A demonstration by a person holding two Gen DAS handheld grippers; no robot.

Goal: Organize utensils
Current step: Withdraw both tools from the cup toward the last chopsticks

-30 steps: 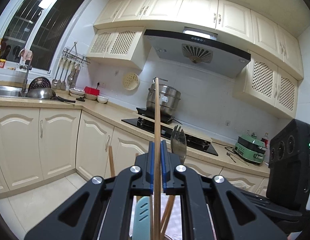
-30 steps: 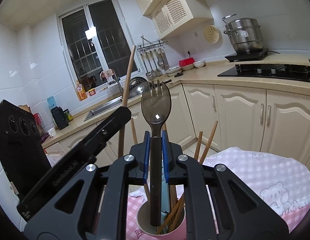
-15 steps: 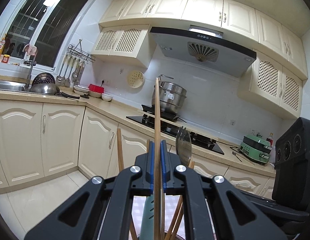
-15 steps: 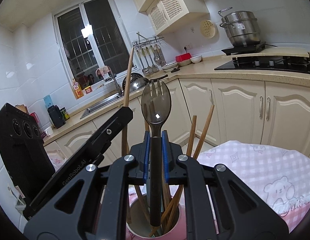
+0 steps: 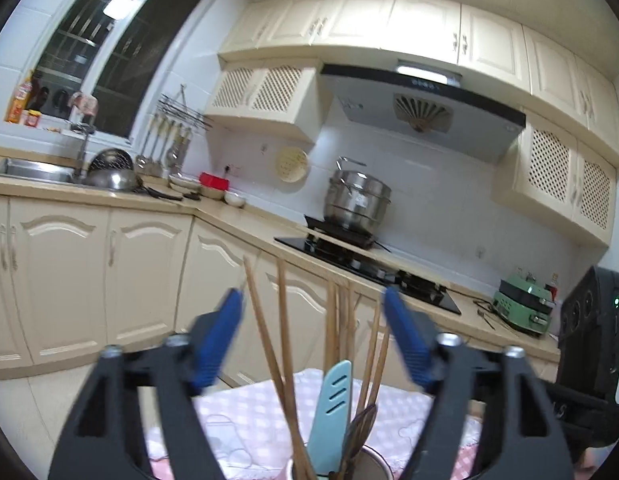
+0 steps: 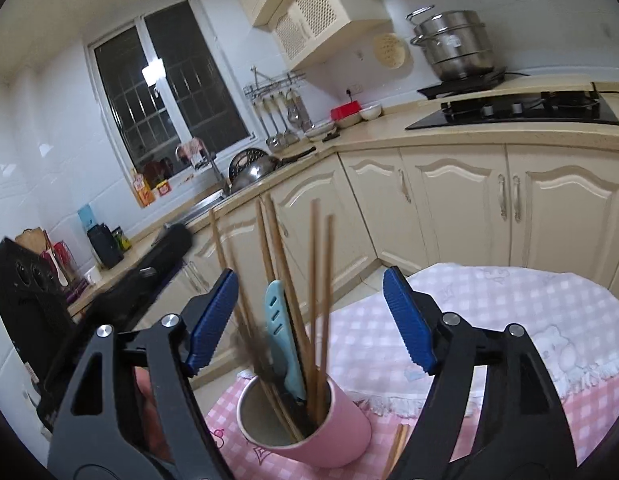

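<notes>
A pink cup point(image 6: 333, 440) stands on the checked cloth and holds several wooden chopsticks point(image 6: 314, 280), a light blue utensil point(image 6: 283, 336) and a blurred dark spork point(image 6: 258, 350). My right gripper point(image 6: 311, 312) hovers just above the cup. Its jaws are opening and its blue pads touch nothing. My left gripper point(image 5: 315, 320) is over the same cup's rim point(image 5: 375, 454) from the other side. Its jaws are opening too, and the chopsticks point(image 5: 283, 340) stand free between them. The light blue utensil point(image 5: 329, 412) leans in the cup below.
A pink checked tablecloth point(image 6: 489, 312) covers the round table, with a white bear-print towel point(image 6: 557, 344) on it. One loose chopstick point(image 6: 397, 446) lies beside the cup. Cream cabinets point(image 6: 449, 200), a hob point(image 6: 509, 114) and a steel pot point(image 5: 355, 202) line the walls.
Both grippers went from shut to wide open. The left let go of its chopstick and the right let go of the dark spork; both now sit in the cup.
</notes>
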